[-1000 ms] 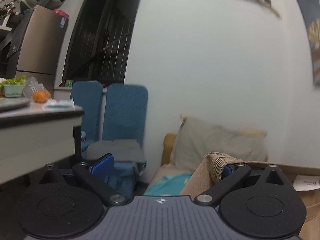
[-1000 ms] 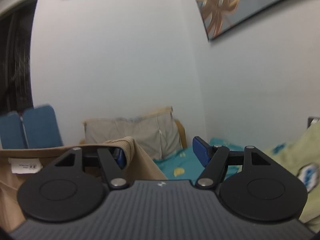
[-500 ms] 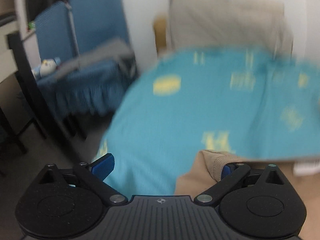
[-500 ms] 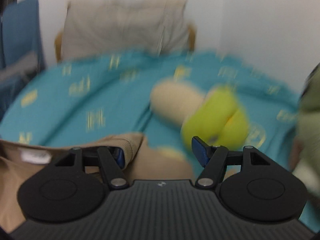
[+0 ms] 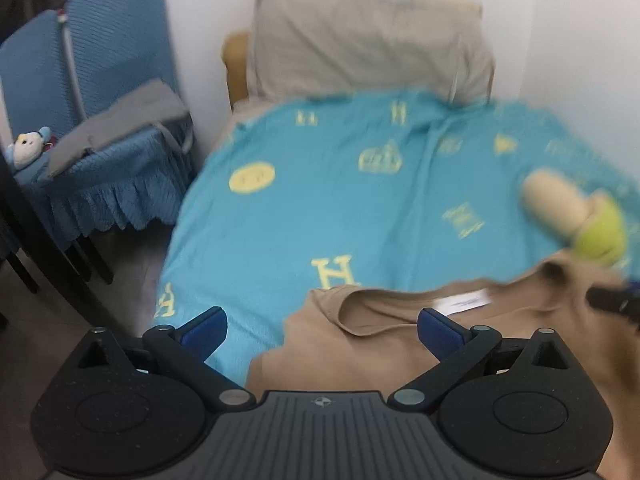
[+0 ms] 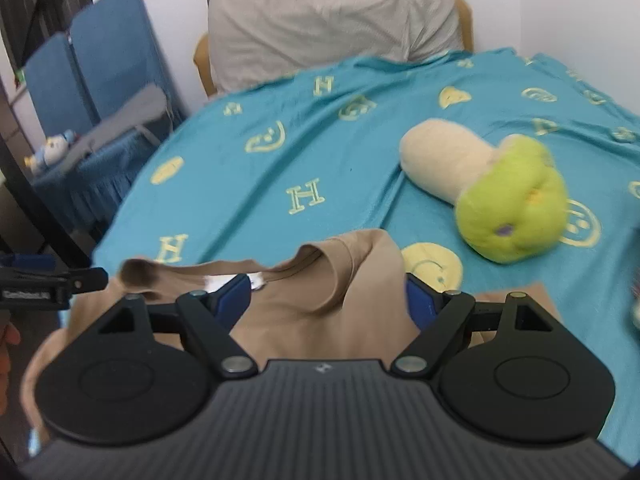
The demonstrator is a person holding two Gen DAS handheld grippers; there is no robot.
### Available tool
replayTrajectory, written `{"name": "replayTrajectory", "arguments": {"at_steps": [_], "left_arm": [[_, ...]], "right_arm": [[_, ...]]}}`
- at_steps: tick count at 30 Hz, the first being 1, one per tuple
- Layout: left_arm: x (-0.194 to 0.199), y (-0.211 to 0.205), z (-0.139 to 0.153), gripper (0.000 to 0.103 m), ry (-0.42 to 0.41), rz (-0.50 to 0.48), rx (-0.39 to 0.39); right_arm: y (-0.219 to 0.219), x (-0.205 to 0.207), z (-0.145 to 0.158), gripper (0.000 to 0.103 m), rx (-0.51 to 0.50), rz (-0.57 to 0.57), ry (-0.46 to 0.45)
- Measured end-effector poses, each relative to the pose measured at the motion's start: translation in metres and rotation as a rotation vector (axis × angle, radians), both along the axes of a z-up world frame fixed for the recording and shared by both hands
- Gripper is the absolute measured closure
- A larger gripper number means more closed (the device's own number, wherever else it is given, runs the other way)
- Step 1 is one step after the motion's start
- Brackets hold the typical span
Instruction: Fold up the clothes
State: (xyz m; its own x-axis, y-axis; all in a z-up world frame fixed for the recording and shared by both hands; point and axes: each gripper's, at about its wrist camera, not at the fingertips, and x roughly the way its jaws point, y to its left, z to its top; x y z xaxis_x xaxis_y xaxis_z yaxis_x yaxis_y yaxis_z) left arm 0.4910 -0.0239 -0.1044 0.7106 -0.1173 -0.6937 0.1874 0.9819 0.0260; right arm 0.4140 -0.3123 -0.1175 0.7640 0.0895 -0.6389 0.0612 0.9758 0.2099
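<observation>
A tan shirt [image 5: 360,344] [image 6: 304,320] lies collar-up on the near part of a teal bedspread [image 5: 320,200] [image 6: 280,160], its white label [image 5: 464,300] showing inside the neck. My left gripper [image 5: 320,332] hovers open over the shirt's left shoulder, with nothing pinched between its blue pads. My right gripper [image 6: 328,300] is also open, and the collar's right side bulges loosely between its fingers. Each view shows the other tool at its edge: the right gripper [image 5: 616,300] and the left gripper [image 6: 52,280].
A cream and lime plush toy [image 5: 572,216] [image 6: 500,184] lies on the bed's right side. A grey pillow [image 5: 360,40] [image 6: 320,12] leans at the head. Blue chairs [image 5: 100,80] [image 6: 100,60] with a small doll [image 5: 26,150] stand left of the bed.
Both grippers swung down from facing the wall to facing the bed. The shirt, which hung over one finger of each, now rests on the bedspread and is off the left gripper's finger.
</observation>
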Motion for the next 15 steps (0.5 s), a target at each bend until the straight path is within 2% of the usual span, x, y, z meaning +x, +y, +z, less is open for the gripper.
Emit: {"name": "replayTrajectory", "arguments": {"at_steps": [2,10,13,15], "left_arm": [[-0.033,0.013,0.016,0.001,-0.062,0.027,-0.070],[-0.187,0.087,0.062,0.000,-0.114,0.189,-0.293],[-0.242,0.106,0.074,0.000,-0.119,0.236,-0.352],[-0.261,0.112,0.083,0.001,-0.097,0.256,-0.366]], "right_arm": [[0.004,-0.034,0.015,0.021,-0.018,0.006,-0.040],[0.020,-0.192,0.074,0.021,0.026,-0.014,-0.190],[0.033,-0.234,0.106,0.021,-0.057,-0.004,-0.230],[0.039,-0.256,0.129,0.021,-0.073,-0.030,-0.243]]}}
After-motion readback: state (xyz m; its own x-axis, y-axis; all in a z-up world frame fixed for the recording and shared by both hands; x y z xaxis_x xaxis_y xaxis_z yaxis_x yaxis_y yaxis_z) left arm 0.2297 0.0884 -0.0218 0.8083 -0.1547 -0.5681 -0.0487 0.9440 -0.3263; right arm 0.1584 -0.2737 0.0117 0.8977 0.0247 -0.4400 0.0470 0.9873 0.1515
